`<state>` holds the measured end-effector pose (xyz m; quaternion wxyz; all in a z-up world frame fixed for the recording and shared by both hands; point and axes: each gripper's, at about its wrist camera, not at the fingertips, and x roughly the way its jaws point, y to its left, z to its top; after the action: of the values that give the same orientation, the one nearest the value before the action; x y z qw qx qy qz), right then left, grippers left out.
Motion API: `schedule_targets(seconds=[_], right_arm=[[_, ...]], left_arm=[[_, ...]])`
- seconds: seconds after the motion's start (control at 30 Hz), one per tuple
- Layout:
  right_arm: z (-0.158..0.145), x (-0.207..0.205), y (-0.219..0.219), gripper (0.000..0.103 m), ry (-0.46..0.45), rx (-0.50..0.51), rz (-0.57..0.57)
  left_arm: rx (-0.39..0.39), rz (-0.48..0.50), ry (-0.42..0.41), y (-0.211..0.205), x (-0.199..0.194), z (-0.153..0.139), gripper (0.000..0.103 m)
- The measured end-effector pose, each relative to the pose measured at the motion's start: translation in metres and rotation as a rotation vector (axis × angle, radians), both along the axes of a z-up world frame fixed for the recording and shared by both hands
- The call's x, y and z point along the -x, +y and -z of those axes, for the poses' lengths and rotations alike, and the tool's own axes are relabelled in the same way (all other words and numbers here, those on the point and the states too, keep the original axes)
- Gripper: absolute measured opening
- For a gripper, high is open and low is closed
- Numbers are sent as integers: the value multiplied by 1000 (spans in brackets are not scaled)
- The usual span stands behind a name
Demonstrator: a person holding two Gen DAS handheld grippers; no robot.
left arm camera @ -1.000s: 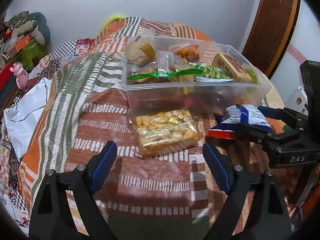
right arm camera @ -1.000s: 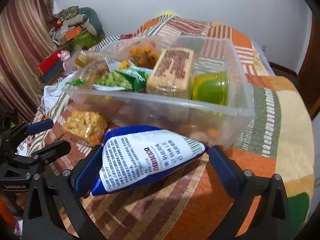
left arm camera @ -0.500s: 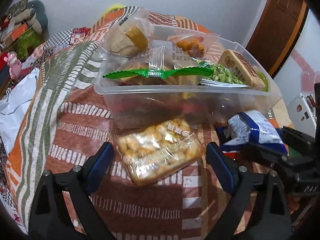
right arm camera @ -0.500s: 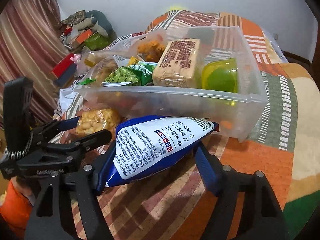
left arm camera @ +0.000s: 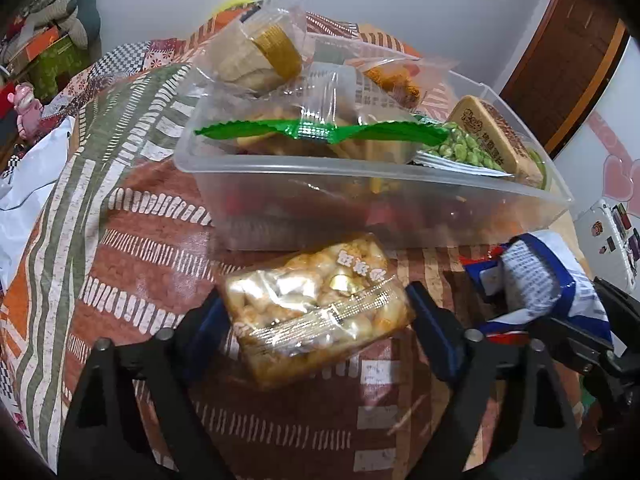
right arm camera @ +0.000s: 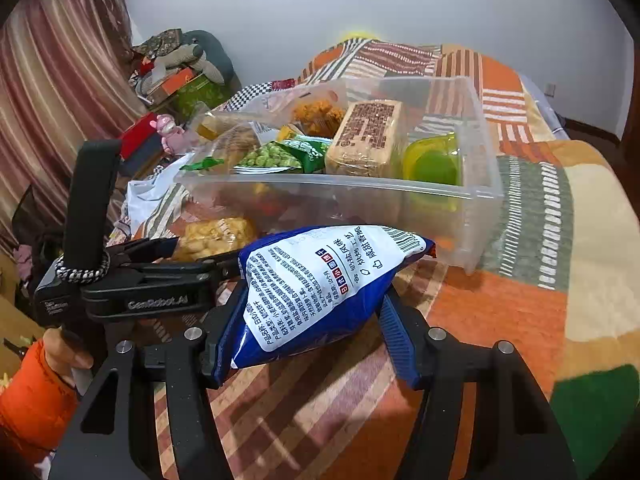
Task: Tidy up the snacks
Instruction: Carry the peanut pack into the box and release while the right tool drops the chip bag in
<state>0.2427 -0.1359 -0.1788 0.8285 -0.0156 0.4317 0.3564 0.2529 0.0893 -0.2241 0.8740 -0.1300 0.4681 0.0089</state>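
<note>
My left gripper (left arm camera: pixel 316 312) reaches forward, low over the blanket (left arm camera: pixel 132 248), its blue-padded fingers (left arm camera: pixel 430 322) closed against both sides of a clear pack (left arm camera: pixel 316 308) of pale, knobbly puffed bits. The pack is rectangular, glossy and crinkled, tilted a little, and sits just near the front wall of the bin (left arm camera: pixel 360 204).

My right gripper (right arm camera: pixel 308 312) is to the right of it, angled in toward the same wall, clamping a blue-and-white bag (right arm camera: pixel 320 284). The bag is puffy and pillow-shaped, its white back panel printed with small text and a barcode, and it bulges out above the fingers (right arm camera: pixel 394 338). In the right wrist view my left gripper (right arm camera: pixel 192 258) crosses in front from the left, and my left hand (right arm camera: pixel 68 350) with an orange sleeve shows at the lower left.

The bin is clear, hard plastic, rectangular, with a lipped rim. It holds a green pea packet (right arm camera: pixel 276 156), a tan brick-shaped wafer pack (right arm camera: pixel 368 136), a translucent green cup (right arm camera: pixel 432 160), and crinkly clear wrappers piled above the rim at the far left (left arm camera: pixel 260 56).

The blanket is woven-looking, striped in rust, orange, olive and cream.
</note>
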Motion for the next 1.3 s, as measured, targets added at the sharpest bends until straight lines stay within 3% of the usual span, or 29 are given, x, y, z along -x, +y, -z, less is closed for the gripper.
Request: schedule_targets(seconds=[0.23,0.63,1.0,1.3], right_arm=[[-9,9,-8,58,-16,-19,3],[-43,12,-25,58,-106,-72,36],[-71,-21,-26,58,-205,-106,83],[-74,-45,-10,58,-228,-112,98]], left_arm=[[-19,0,-14,1,22,-9,81],[-68,21,-142,-7,54,-68,81],[-89,34,-288,-19,33,-129,81],[-134,39,-308,-16,-3,-133,81]])
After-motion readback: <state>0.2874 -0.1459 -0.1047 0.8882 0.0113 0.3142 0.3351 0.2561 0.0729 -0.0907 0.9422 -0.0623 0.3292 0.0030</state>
